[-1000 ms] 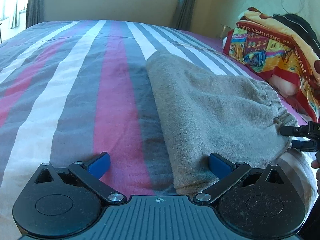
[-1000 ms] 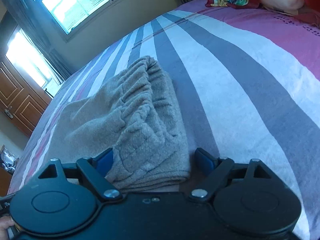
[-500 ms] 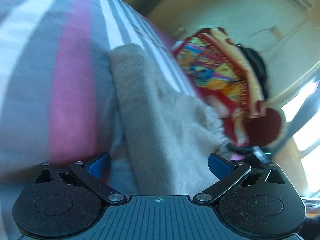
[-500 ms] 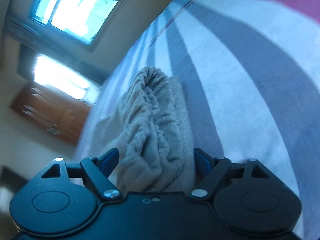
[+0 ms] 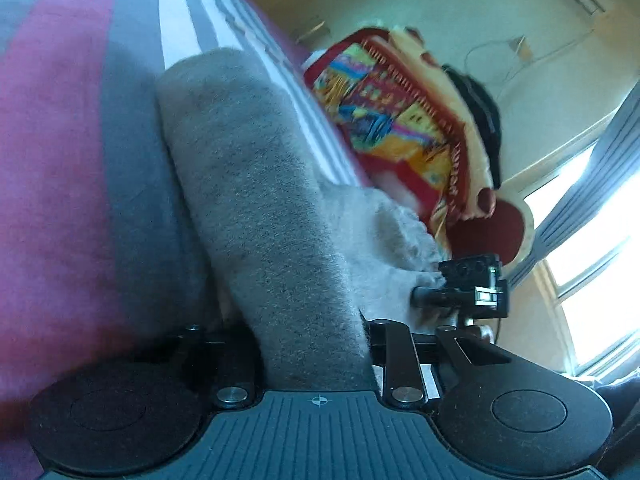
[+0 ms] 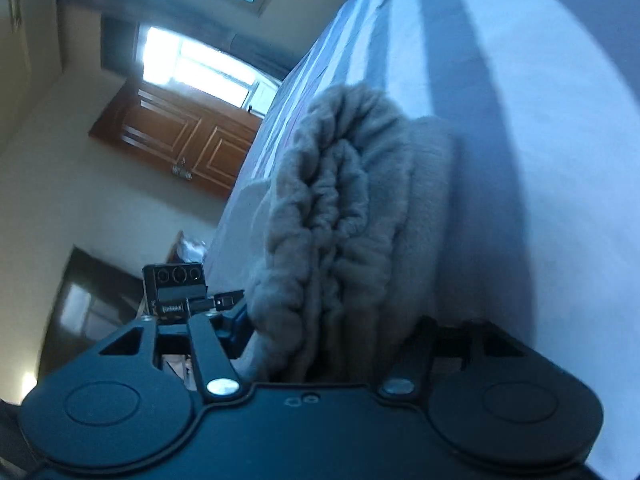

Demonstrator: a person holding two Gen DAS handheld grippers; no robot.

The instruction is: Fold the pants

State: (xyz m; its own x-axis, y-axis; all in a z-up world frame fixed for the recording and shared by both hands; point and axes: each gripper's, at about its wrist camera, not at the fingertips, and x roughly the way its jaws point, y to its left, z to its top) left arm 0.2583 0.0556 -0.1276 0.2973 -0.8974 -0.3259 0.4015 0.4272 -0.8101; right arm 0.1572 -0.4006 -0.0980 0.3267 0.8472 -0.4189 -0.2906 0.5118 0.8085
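Bed [image 5: 60, 128]: striped cover in pink, grey and white; it fills the left of the left wrist view and the right of the right wrist view.
Pants [image 5: 256, 184]: grey, fleecy, folded into a thick bundle lying on the bed; both views are tilted and a little blurred.
Left hand-held gripper [image 5: 316, 356]: clenched on one end of the folded pants, the cloth packed between its two arms.
Blanket [image 5: 404, 120]: bright red and yellow print, heaped beyond the pants on the right.
Right hand-held gripper [image 6: 332, 352]: clenched on the gathered waistband end of the pants [image 6: 340, 208], the ruffled folds rising out between its arms; it also shows at the right of the left wrist view [image 5: 460, 292].
Cabinet [image 6: 176, 140]: brown panelled doors, far left of the right wrist view.
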